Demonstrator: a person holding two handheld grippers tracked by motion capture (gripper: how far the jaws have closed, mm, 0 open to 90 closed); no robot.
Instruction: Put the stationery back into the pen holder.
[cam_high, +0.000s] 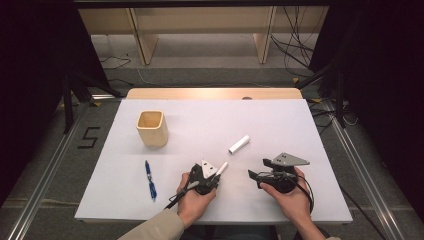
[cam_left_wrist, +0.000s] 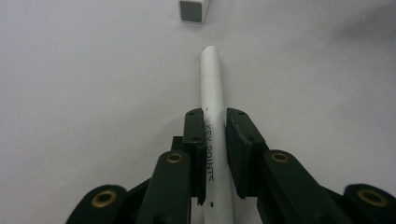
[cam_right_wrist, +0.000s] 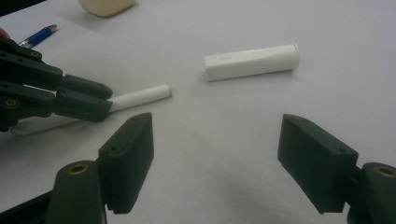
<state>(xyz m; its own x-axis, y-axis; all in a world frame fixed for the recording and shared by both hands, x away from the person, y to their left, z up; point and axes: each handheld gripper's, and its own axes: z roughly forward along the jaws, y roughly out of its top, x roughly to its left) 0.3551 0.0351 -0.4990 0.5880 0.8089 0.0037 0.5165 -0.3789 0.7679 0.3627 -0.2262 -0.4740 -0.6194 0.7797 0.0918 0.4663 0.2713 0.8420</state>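
The left hand-held gripper (cam_left_wrist: 215, 154) is pinching a slim white pen body (cam_left_wrist: 212, 93), its jaws standing close on either side of the printed barrel, low over the white counter (cam_high: 280, 125). The barrel is pointing forward out of the jaws toward the white cap (cam_high: 239, 144), which is lying on its side a little beyond the pen's tip, apart from it. In the left gripper view the cap's squared end (cam_left_wrist: 192, 10) is sitting almost in line with the barrel, slightly to one side.

The right hand-held gripper (cam_right_wrist: 217, 158) is hovering with its jaws spread wide and nothing between them. It is sitting on the nearer side of the cap (cam_right_wrist: 252, 60) and well short of it, with the left hand-held gripper (cam_right_wrist: 86, 100) and its pen body (cam_right_wrist: 140, 96) coming in beside the cap from the left of that view.

Judging from this, the work looks like getting pen and cap together: the grasp on the pen body appears made, while the cap is lying untouched, so picking it up and fitting it are left to do.

Well beyond the cap, toward the far left of the counter, a cream square pen holder (cam_high: 152, 128) is standing upright. A blue pen (cam_high: 150, 180) is lying flat far to the cap's left, on the person's side, nearer the left hand (cam_high: 192, 197) than the right hand (cam_high: 292, 195).
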